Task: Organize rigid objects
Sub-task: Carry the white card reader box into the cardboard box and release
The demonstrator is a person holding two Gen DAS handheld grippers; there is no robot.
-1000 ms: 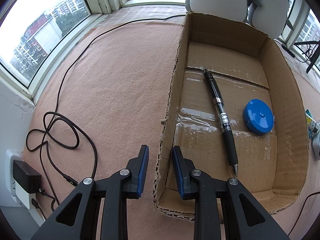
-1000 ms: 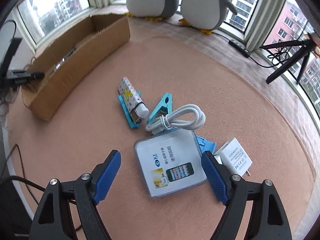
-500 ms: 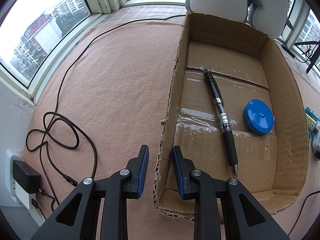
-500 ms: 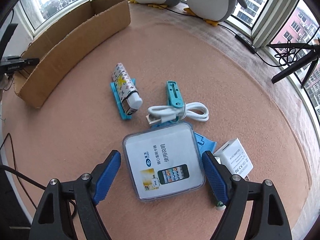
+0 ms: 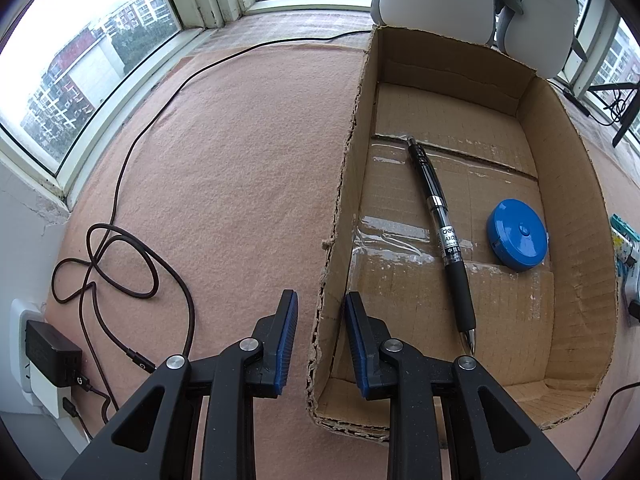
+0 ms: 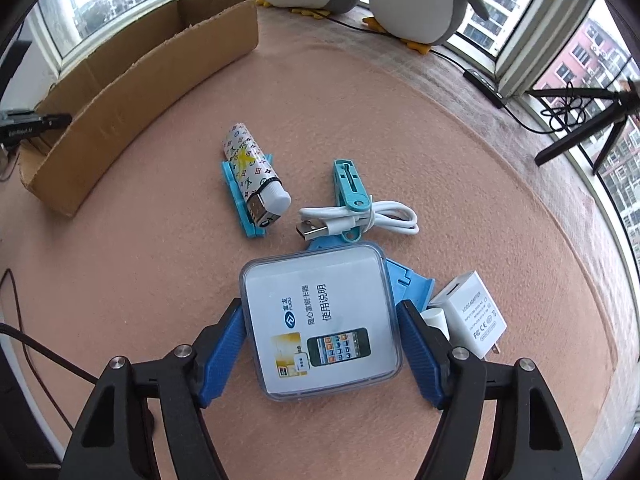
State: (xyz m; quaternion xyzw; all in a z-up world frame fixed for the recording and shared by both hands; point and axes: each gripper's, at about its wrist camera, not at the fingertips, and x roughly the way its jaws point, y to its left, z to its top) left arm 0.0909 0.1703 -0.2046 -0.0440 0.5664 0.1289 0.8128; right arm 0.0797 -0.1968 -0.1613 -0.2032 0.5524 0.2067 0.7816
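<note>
My left gripper [image 5: 320, 296] is shut on the left wall of the cardboard box [image 5: 576, 200], one pad outside it and one inside. On the box floor lie a black pen [image 5: 440, 232] and a round blue tape measure [image 5: 518, 234]. My right gripper [image 6: 320, 304] points down over a clear plastic case [image 6: 320, 320] with a printed card inside. Its jaws are closing, and both blue pads meet the case's sides. Just beyond the case lie a white USB cable [image 6: 360, 218], a teal clip [image 6: 350, 184] and a patterned lighter [image 6: 252, 168]. A white charger [image 6: 472, 316] sits at its right.
The box [image 6: 140, 92] stands at the far left of the right wrist view. Two plush penguins [image 6: 420, 0] sit by the windows. A black cable [image 5: 120, 264] loops toward a wall plug [image 5: 48, 352]. A tripod [image 6: 580, 120] stands far right. A blue clip [image 6: 408, 284] pokes out under the case.
The right gripper's view has drawn nearer to the clear case, and its jaws have narrowed from well apart to touching the case's sides. The left gripper and the box are unchanged.
</note>
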